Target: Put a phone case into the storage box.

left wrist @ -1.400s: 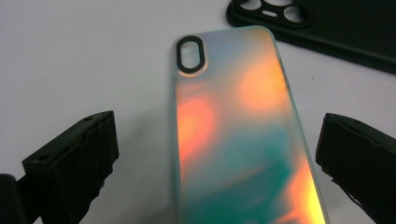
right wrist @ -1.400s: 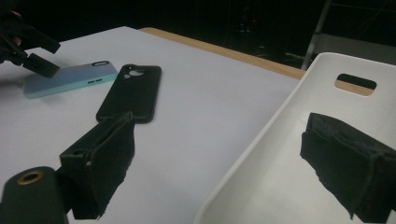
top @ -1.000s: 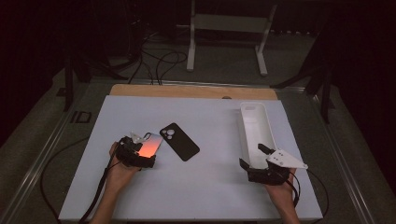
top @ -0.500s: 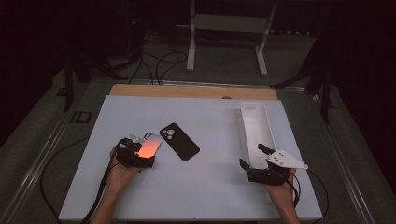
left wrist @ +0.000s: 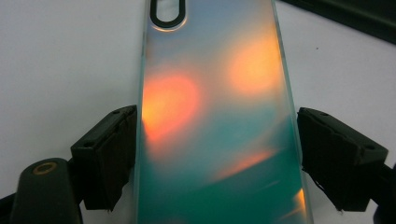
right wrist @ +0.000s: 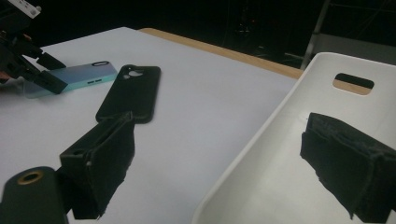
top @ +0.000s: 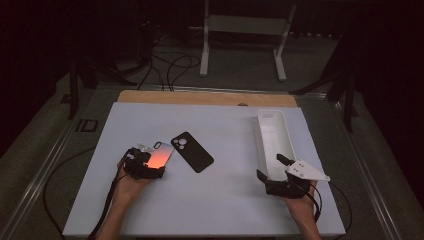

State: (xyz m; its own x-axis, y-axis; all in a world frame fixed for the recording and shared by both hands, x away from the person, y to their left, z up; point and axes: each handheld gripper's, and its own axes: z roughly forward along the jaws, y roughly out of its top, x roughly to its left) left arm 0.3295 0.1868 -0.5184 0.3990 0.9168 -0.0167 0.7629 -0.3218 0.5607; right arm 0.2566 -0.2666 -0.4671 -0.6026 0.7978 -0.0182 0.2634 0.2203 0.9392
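An iridescent phone (top: 159, 155) with an orange-teal sheen lies flat on the white table, left of centre. My left gripper (top: 150, 163) is shut on its near end, and both jaws press the phone's (left wrist: 210, 116) long edges. Just right of it lies a black phone case (top: 192, 151), camera cutout at its far end, free of both grippers. My right gripper (top: 270, 167) stands open astride the near left wall of a white tray (top: 263, 142). One jaw is inside the tray (right wrist: 280, 130) and the other is outside over the table.
The white table top (top: 225, 205) ends in a wooden strip (top: 200, 97) at the far edge. Cables trail from both grippers off the near edge. Beyond the table are a dark floor, cables and a white stand (top: 242, 30).
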